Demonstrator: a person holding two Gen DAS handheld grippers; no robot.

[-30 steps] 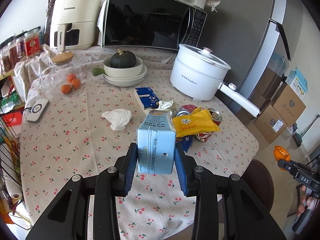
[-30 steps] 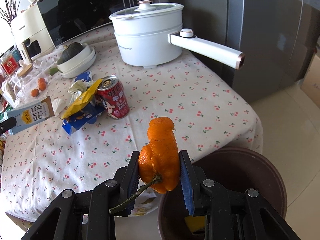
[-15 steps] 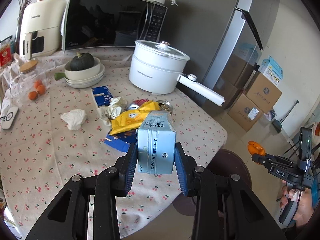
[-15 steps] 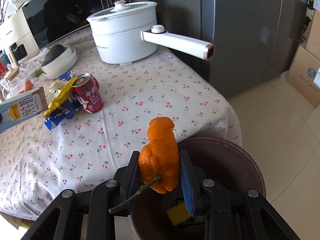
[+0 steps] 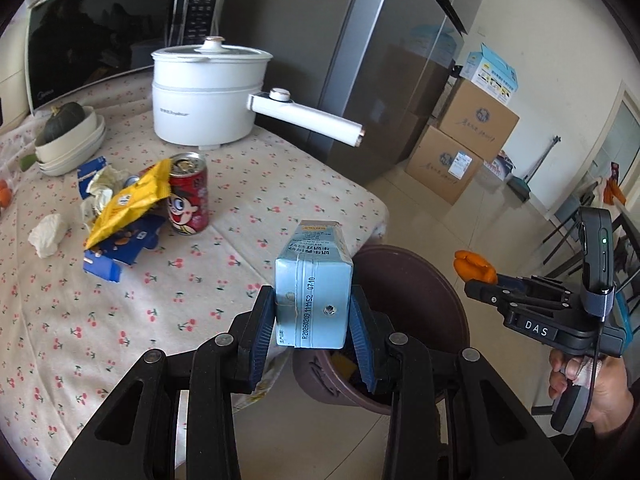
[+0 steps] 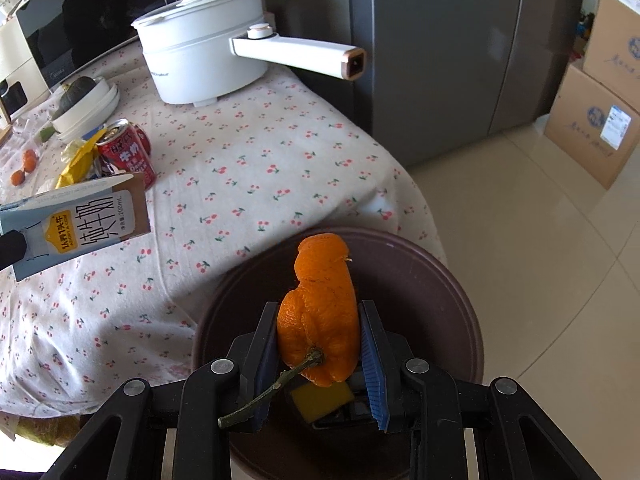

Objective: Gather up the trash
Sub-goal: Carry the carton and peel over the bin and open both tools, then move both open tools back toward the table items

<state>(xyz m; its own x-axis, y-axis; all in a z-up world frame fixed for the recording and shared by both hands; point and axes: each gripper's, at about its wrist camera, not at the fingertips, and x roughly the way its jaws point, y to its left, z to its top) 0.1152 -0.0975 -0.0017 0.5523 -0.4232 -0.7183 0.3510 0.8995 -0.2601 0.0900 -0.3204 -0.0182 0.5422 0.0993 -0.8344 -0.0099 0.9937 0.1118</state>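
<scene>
My left gripper is shut on a light-blue milk carton, held over the table's edge beside the brown trash bin. The carton also shows in the right wrist view. My right gripper is shut on an orange peel with a stem, held above the open bin. The right gripper and peel also show in the left wrist view. Yellow trash lies inside the bin. On the table lie a red can, a yellow wrapper, a blue wrapper and a crumpled tissue.
A white pot with a long handle stands at the table's far side, its handle jutting over the edge. A microwave, a bowl with a squash, a grey fridge and cardboard boxes stand around.
My left gripper has carried the milk carton right, from over the table's middle to its edge beside the bin. My right gripper has moved with the peel over the bin's opening.
</scene>
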